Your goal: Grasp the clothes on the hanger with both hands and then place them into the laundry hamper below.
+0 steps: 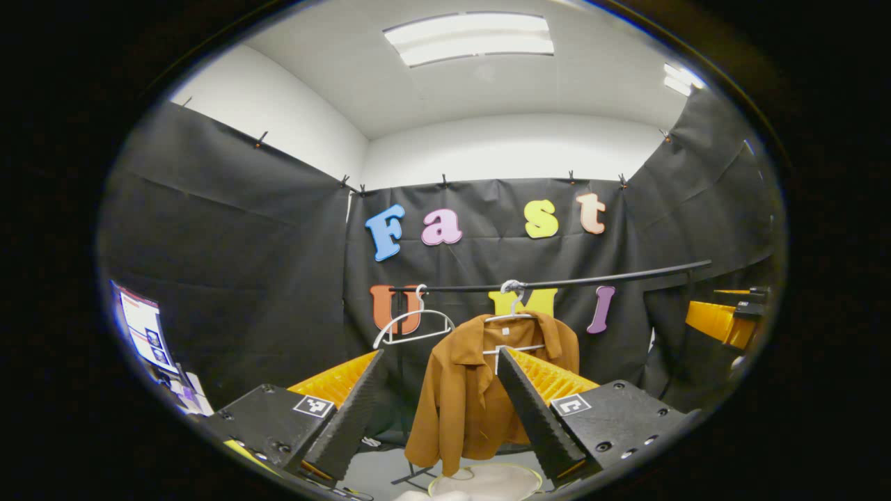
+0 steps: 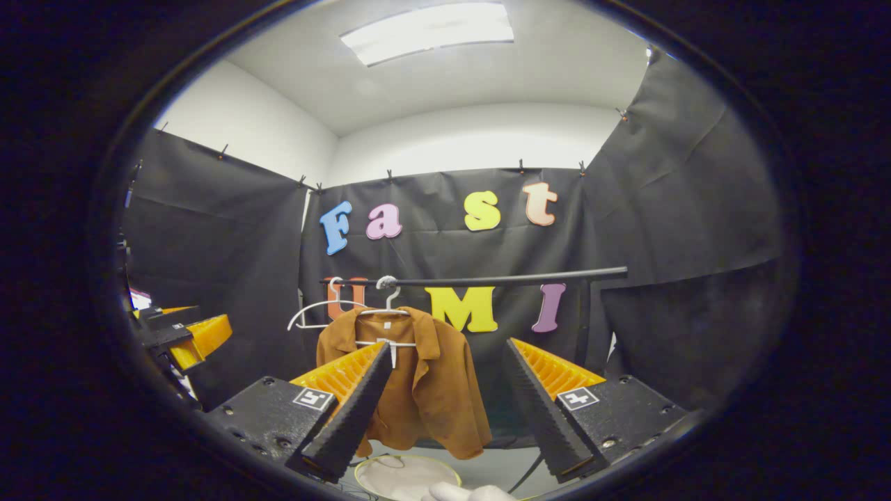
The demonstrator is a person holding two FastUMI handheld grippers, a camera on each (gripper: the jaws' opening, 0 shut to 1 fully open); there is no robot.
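**Both grippers wide, shirt on the rail**

Hanging from a white hanger (image 1: pixel 513 313) on the black rail (image 1: pixel 557 282): brown shirt (image 1: pixel 473 390), above the hamper (image 2: pixel 407 476). Left gripper (image 1: pixel 440 362) spread apart, nothing held. Right gripper (image 2: pixel 445 351) likewise, well short of the cloth.

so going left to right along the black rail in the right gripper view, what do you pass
empty white wire hanger → brown collared shirt on its white hanger → bare stretch of the black rail
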